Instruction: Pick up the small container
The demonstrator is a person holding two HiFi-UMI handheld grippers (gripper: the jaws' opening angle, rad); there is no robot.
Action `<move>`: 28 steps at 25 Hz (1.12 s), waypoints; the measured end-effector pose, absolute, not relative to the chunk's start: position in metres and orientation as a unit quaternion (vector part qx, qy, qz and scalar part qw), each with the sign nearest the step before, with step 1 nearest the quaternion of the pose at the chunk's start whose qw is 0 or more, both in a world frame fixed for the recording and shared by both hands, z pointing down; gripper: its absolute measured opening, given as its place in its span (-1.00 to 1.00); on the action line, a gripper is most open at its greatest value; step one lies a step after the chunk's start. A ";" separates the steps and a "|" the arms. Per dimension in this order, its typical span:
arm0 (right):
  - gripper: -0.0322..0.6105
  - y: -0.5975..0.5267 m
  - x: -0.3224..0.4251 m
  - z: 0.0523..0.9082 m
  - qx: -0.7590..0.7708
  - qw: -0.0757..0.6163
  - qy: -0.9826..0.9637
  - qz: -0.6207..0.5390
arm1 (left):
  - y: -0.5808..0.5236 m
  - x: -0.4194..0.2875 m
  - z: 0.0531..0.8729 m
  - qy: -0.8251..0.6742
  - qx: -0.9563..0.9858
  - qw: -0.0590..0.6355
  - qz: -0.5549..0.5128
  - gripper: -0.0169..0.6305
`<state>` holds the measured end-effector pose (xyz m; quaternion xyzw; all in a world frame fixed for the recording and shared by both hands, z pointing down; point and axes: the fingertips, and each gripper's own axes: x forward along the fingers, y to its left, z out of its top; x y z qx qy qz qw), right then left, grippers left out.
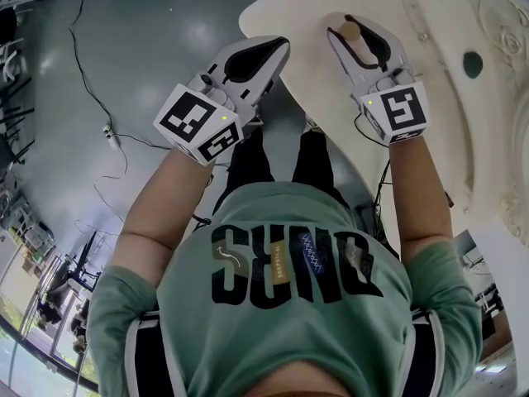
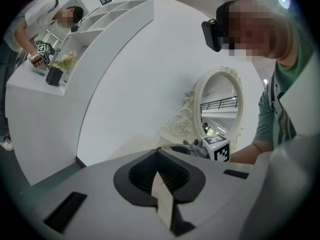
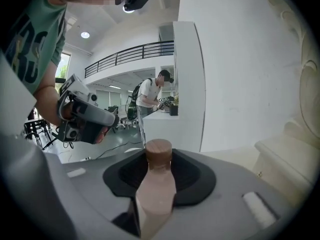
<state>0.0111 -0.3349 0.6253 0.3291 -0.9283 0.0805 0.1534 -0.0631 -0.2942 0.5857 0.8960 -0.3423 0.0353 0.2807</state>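
Note:
The small container is a pale pinkish bottle with a round brown cap. It stands upright between the jaws of my right gripper, whose dark pads press on its sides. In the head view the cap of the container shows inside the right gripper, over the cream table. My left gripper hovers at the table's near-left edge, a short way left of the right one. Its jaws stand together in the left gripper view with only a thin pale seam between them, and the left gripper holds nothing.
An ornate white mirror leans at the back of the table, its carved frame at the head view's right. A dark green round thing lies near it. Cables run over the grey floor on the left. Another person works at a white counter.

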 end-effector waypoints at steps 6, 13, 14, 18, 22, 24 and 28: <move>-0.45 -0.341 0.022 0.626 0.343 0.140 -0.923 0.105 | -0.293 -0.063 0.584 -0.342 0.897 0.277 0.033 -0.95; -0.45 -0.337 0.027 0.612 0.345 0.135 -0.924 0.099 | -0.288 -0.065 0.572 -0.346 0.899 0.267 0.029 -0.95; -0.45 -0.336 0.027 0.607 0.344 0.135 -0.924 0.098 | -0.287 -0.066 0.568 -0.346 0.900 0.264 0.027 -0.95; -0.45 -0.332 0.028 0.588 0.343 0.134 -0.925 0.094 | -0.286 -0.066 0.550 -0.347 0.903 0.255 0.017 -0.95; -0.45 -0.329 0.035 0.565 0.346 0.130 -0.925 0.088 | -0.286 -0.062 0.529 -0.347 0.906 0.240 0.008 -0.95; -0.45 -0.325 0.044 0.554 0.348 0.127 -0.925 0.087 | -0.284 -0.055 0.519 -0.347 0.908 0.233 0.006 -0.95; -0.45 -0.322 0.054 0.525 0.351 0.124 -0.924 0.087 | -0.284 -0.046 0.490 -0.344 0.914 0.215 -0.001 -0.95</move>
